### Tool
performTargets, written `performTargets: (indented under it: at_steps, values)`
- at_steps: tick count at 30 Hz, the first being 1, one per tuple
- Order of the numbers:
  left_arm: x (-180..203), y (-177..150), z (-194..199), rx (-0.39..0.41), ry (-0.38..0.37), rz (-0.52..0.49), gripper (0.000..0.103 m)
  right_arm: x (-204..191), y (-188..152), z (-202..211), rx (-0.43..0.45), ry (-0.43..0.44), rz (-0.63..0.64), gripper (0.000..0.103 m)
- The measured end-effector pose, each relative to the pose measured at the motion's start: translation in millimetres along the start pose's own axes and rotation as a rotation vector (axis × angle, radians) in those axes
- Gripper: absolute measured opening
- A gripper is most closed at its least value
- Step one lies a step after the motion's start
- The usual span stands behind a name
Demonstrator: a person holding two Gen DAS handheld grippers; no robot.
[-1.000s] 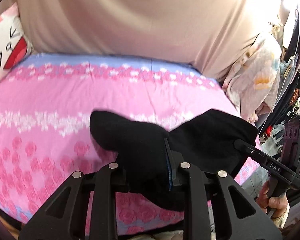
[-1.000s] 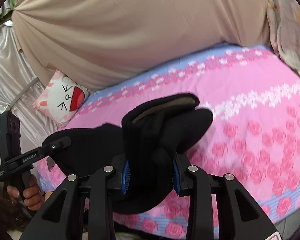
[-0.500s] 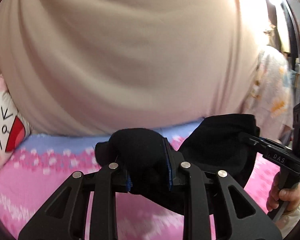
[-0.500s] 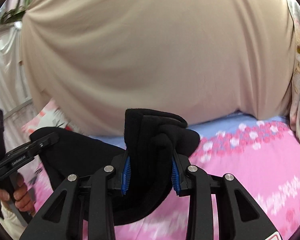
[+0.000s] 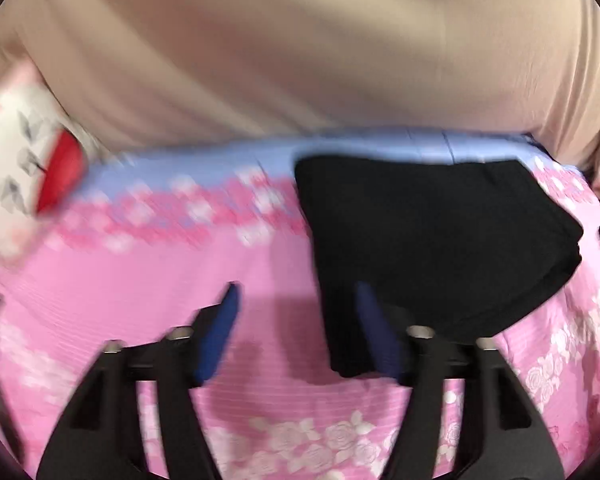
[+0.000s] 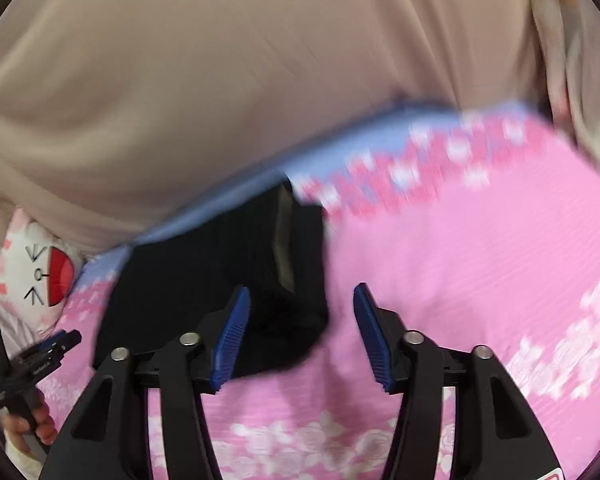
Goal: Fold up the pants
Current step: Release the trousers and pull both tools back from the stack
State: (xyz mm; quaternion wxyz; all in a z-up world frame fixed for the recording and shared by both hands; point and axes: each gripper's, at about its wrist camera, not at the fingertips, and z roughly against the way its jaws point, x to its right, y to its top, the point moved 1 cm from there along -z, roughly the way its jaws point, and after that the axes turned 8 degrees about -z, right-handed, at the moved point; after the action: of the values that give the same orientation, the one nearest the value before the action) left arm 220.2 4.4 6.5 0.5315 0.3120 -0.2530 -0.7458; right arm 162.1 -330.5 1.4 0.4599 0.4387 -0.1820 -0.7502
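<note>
Left wrist view: the left gripper (image 5: 297, 286) is nearest. Its blue pads (image 5: 220, 332) stand wide apart and the jaws have just been opening. One edge of the black pants (image 5: 428, 240) lies between them, close to the right pad, but nothing presses on it. The pants lie flat on the pink flowered sheet (image 5: 140, 280). Left of the pants and further back is a white pillow (image 5: 24, 160) with a drawn face and a red mouth. Behind the pants a blue band of the sheet meets a beige cloth (image 5: 300, 40) that fills the background.

Only the right wrist view shows the right gripper (image 6: 301, 286). Its pads are also apart and hold nothing; a corner of the pants lies by its left pad. A brownish inner band shows at the right edge of the pants. Left of the pants, a hand (image 6: 28, 424) holds the other gripper; the small white writing on it is too blurred to read.
</note>
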Motion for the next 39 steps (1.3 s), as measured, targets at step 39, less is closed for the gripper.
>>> performTargets:
  at_steps: [39]
  values:
    - [69.5,-44.8,66.4,-0.028,-0.008,0.029,0.092,-68.0,-97.4,68.9,-0.013,-0.159,0.221,0.016]
